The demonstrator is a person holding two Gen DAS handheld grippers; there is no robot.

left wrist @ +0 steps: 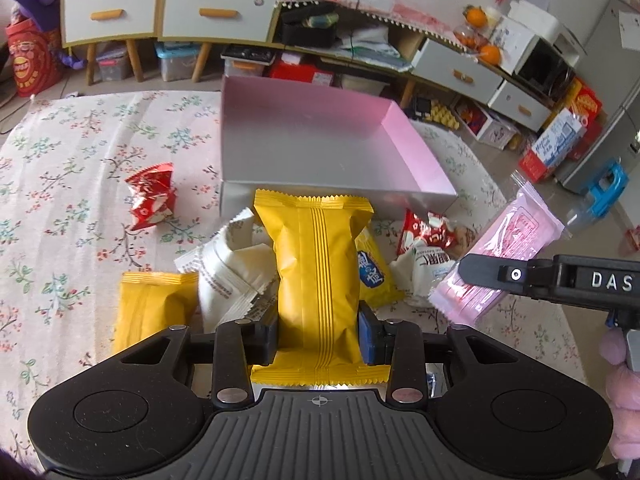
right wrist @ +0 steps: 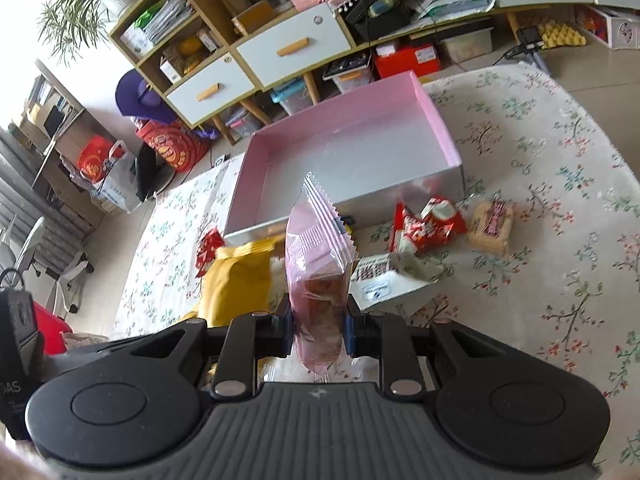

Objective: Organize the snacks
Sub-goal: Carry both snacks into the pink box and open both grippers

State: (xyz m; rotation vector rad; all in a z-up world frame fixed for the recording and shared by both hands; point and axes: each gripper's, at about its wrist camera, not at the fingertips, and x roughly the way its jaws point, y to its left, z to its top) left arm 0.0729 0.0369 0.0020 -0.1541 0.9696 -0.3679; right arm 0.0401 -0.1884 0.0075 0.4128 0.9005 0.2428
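- Left wrist view: the left gripper (left wrist: 318, 332) has its jaws pressed on the sides of a yellow packet (left wrist: 316, 276), narrowed almost to the packet's width.
- The yellow packet stands on its long axis, running away from the camera; its far crimped end points toward the pink box (left wrist: 416, 152) and its near crimped end lies just in front of the gripper body.
- Right wrist view: the right gripper (right wrist: 318, 330) is clamped on a pink packet (right wrist: 318, 264), its jaws nearly together around it.
- The pink packet is held edge-on, its long axis pointing away and slightly up, its clear zigzag end toward the box.
- In the left wrist view that same pink packet shows to the right, tilted, with one black finger across it.
- Below the held packets lie a second yellow packet (left wrist: 154, 308), white packets (left wrist: 236, 272) and a red-and-white packet (left wrist: 430, 234), near one another in front of the box.
- A red packet (left wrist: 154, 196) lies apart to the left; a beige biscuit pack (right wrist: 491, 222) lies just beside the red-and-white one.
- Everything rests on a floral tablecloth (left wrist: 80, 152); the box sits on it, open and holding nothing visible.
- Beyond are a shelf unit (left wrist: 216, 12) with white drawers, storage bins under it, and a tiled floor.
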